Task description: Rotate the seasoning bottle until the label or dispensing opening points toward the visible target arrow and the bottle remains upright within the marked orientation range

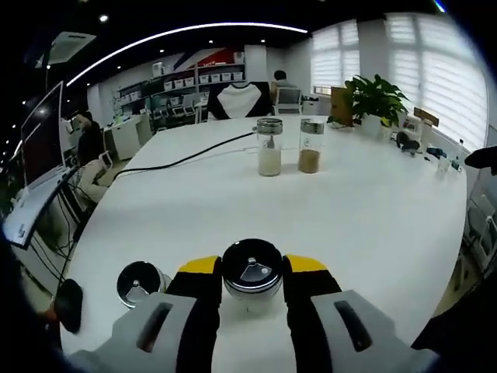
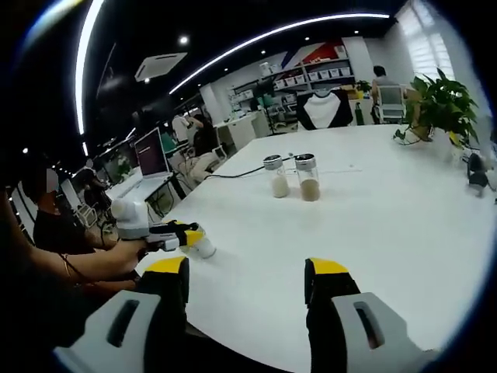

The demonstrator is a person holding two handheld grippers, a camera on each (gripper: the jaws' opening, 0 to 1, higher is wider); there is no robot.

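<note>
Presently the left gripper (image 1: 252, 284), low centre of the left gripper view, holds the glass seasoning bottle with chrome lid (image 1: 252, 272) between its jaws on the white bench (image 1: 373, 210). The right gripper (image 2: 252, 291) stands wide, empty. Rotation is judged next; no arrow discernible.

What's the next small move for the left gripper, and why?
Probably close the left gripper on the seasoning bottle, then twist. The bottle stands upright between the yellow-tipped jaws, which flank its cap; contact is unclear. I see no target arrow.
</note>
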